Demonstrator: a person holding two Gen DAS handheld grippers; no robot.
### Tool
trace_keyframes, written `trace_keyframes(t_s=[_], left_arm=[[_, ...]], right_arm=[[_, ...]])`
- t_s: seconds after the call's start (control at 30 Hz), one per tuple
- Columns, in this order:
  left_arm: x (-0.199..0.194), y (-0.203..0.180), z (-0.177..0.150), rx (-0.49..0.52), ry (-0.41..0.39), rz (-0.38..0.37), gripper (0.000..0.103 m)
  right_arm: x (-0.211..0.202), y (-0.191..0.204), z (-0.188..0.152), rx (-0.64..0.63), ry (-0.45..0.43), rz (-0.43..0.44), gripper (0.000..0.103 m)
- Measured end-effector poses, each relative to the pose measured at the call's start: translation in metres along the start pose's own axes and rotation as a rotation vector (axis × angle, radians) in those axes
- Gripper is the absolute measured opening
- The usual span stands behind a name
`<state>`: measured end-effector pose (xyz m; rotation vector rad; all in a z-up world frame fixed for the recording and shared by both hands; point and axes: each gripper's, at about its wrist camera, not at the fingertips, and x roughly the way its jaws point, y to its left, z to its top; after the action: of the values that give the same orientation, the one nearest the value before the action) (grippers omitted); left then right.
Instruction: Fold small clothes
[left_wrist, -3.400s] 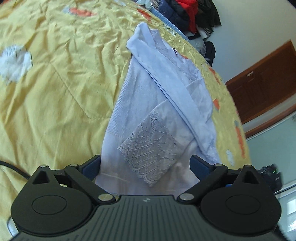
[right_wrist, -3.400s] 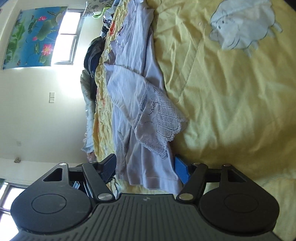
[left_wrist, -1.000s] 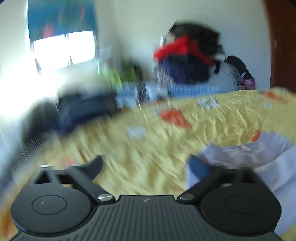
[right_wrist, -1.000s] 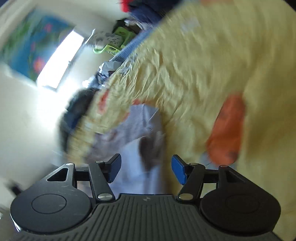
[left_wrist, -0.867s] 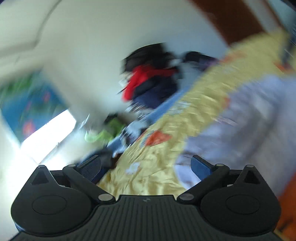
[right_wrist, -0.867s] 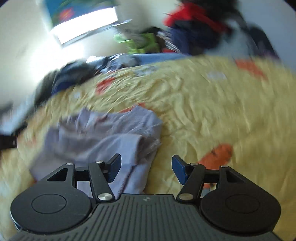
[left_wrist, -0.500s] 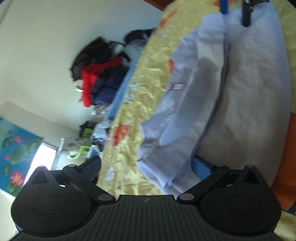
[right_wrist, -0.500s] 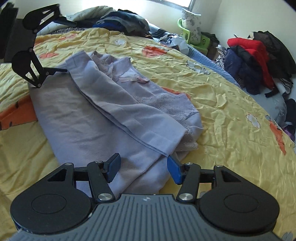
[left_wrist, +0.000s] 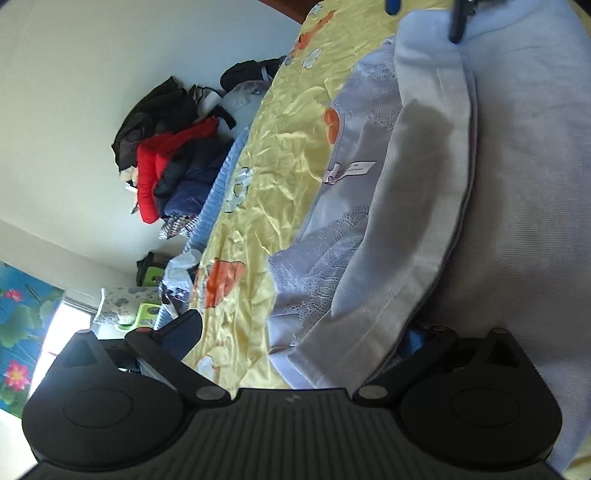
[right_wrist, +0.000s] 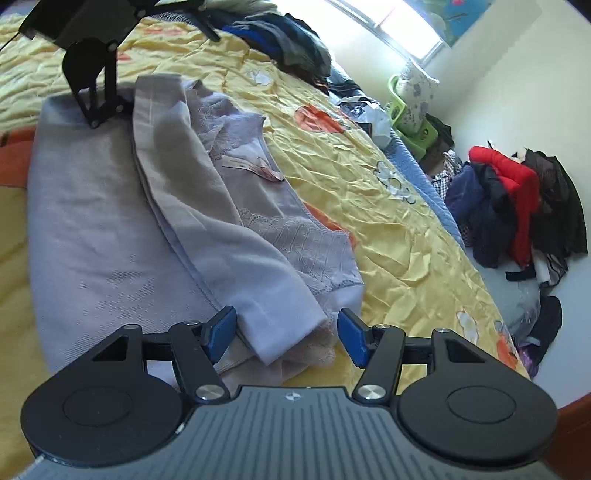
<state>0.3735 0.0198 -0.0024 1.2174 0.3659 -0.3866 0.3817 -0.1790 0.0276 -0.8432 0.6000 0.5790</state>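
On the yellow bedspread (right_wrist: 388, 236) there's a pale lavender top (right_wrist: 110, 229) lying mostly flat, with its lace-trimmed sleeve (right_wrist: 295, 240) folded across the body. The right gripper (right_wrist: 286, 334) sits at the near end with its jaws spread either side of the folded edge, not pinching anything yet. The left gripper (left_wrist: 295, 334) is at the far end, also wide open, one blue pad tucked under the fabric fold, and a pile of clothes (right_wrist: 517, 199) sits off to the right.

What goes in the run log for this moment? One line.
step: fold | left tongs: open at lavender top end | right tongs: open at opposite end | yellow bedspread
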Motion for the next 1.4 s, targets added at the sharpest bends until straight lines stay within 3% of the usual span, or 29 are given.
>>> trace_keyframes(t_s=[0.1,0.23,0.3,0.4,0.47,0.63,0.7,0.9,1.1,1.2,1.27,1.33,1.4], left_arm=[[-0.011,0.002,0.0,0.035,-0.034,-0.045,0.103],[-0.013,-0.004,-0.001,0.129,-0.053,-0.061,0.103],[-0.009,-0.003,0.003,0.12,-0.057,-0.063,0.102],[-0.001,0.001,0.008,0.082,-0.042,-0.091,0.073],[0.003,0.0,0.007,0.089,-0.03,-0.094,0.062],[0.009,0.011,0.005,-0.008,-0.017,-0.119,0.061],[0.012,0.015,0.005,-0.03,-0.007,-0.131,0.061],[0.011,0.014,0.007,-0.011,-0.019,-0.106,0.061],[0.016,0.026,0.01,-0.087,-0.019,-0.126,0.062],[0.019,0.031,0.01,-0.122,-0.004,-0.11,0.062],[0.017,0.032,0.009,-0.129,-0.012,-0.108,0.062],[0.016,0.03,0.007,-0.119,-0.022,-0.12,0.062],[0.018,0.027,0.007,-0.104,-0.024,-0.121,0.062]], right_arm=[[-0.002,0.003,0.004,-0.048,0.02,0.063,0.056],[-0.007,0.008,0.005,-0.133,0.052,0.11,0.056],[-0.002,0.009,0.008,-0.153,0.041,0.105,0.06],[0.005,0.01,0.016,-0.16,0.043,0.08,0.061],[0.006,0.012,0.015,-0.202,0.033,0.065,0.061],[0.006,-0.008,0.01,-0.117,0.016,-0.057,0.058],[0.003,-0.008,0.007,-0.115,0.007,-0.017,0.055],[0.004,0.022,0.003,-0.343,0.003,-0.032,0.052],[0.012,0.037,0.009,-0.484,-0.009,-0.068,0.053],[0.018,0.014,0.025,-0.34,-0.007,-0.131,0.055],[0.019,-0.001,0.03,-0.235,0.005,-0.115,0.055],[0.019,0.004,0.023,-0.276,0.012,-0.057,0.055],[0.021,0.016,0.016,-0.357,0.005,-0.053,0.054]])
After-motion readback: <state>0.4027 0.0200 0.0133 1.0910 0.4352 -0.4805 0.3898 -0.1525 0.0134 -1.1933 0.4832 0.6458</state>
